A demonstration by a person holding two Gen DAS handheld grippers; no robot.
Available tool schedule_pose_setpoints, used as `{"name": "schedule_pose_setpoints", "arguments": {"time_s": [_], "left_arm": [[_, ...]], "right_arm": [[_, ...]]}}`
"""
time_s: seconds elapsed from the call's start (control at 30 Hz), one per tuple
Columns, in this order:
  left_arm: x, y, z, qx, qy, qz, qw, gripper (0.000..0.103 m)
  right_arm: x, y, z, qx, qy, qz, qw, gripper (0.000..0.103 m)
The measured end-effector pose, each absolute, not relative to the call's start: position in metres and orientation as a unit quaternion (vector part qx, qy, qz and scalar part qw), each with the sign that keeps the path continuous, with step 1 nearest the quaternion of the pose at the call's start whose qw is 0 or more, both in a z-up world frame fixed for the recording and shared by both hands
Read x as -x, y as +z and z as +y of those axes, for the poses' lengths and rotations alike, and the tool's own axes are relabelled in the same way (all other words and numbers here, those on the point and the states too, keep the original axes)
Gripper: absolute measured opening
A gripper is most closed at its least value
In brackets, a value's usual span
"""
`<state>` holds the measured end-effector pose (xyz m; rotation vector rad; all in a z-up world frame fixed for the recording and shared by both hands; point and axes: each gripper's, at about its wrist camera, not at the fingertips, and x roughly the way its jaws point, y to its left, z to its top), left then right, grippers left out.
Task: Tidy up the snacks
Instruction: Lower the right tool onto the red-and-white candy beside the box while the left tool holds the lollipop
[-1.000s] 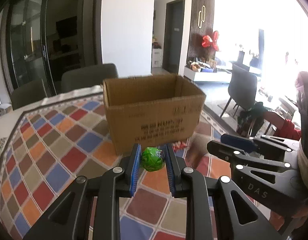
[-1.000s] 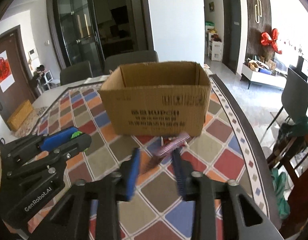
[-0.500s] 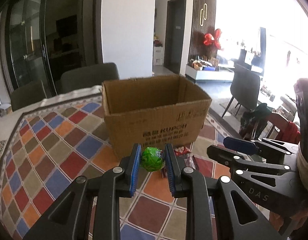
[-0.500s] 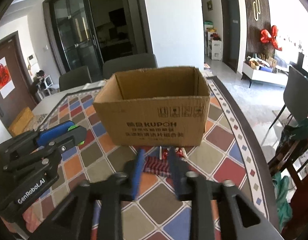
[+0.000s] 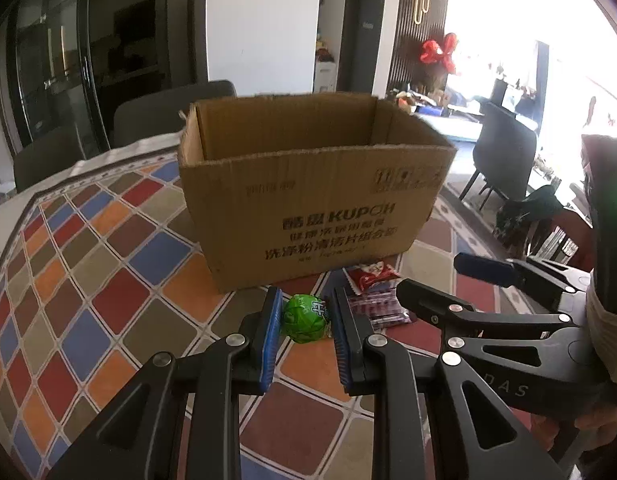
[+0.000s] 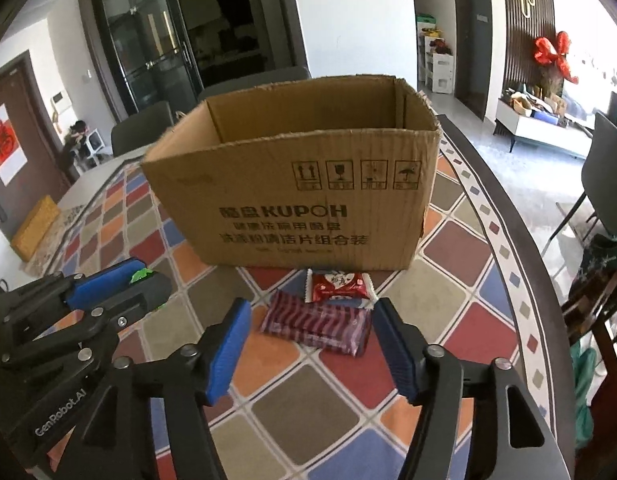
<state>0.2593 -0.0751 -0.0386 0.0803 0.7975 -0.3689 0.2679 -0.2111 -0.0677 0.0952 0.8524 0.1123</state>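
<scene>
**Green sweet in left grip; right gripper spread over two packets**

Left gripper (image 5: 304, 320): blue pads clamped on a round green foil-wrapped sweet (image 5: 305, 319), held just short of the near wall of an open brown cardboard box printed KUPOH (image 5: 308, 216). From the left wrist view it is not clear whether the sweet is lifted off the cloth or touching it.

Right gripper (image 6: 311, 344): jaws wide apart, nothing between the pads. It hangs over a flat purple striped plastic snack packet (image 6: 318, 326) lying on the checked multicolour tablecloth (image 6: 388, 364). The packet lies between the two blue pads (image 6: 228, 348) in view, but I cannot tell if either one touches it.

A small red-and-white sachet (image 6: 338, 286) lies just beyond the purple packet, touching or slightly overlapping its far edge, right at the foot of the box's front wall.

Box stands upright, flaps absent or folded, top open; only bare inner walls visible, floor hidden.

The two grippers sit side by side, left one visible at the edge of the right wrist view with a sliver of green showing at its tip.

Dark grey dining chairs (image 5: 168, 108) stand behind the table.
</scene>
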Motion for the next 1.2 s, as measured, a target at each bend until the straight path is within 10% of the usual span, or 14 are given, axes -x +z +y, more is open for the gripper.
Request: {"name": "schedule_pose_setpoints", "arguments": {"time_s": [1.03, 1.2], "left_arm": [[-0.313, -0.100, -0.091, -0.031, -0.137, 0.438, 0.888, 0.025], [-0.316, -0.103, -0.089, -0.030, -0.136, 0.440, 0.887, 0.025]], "right_arm": [[-0.348, -0.149, -0.194, 0.012, 0.032, 0.451, 0.892, 0.071], [-0.354, -0.154, -0.193, 0.005, 0.029, 0.454, 0.890, 0.057]]}}
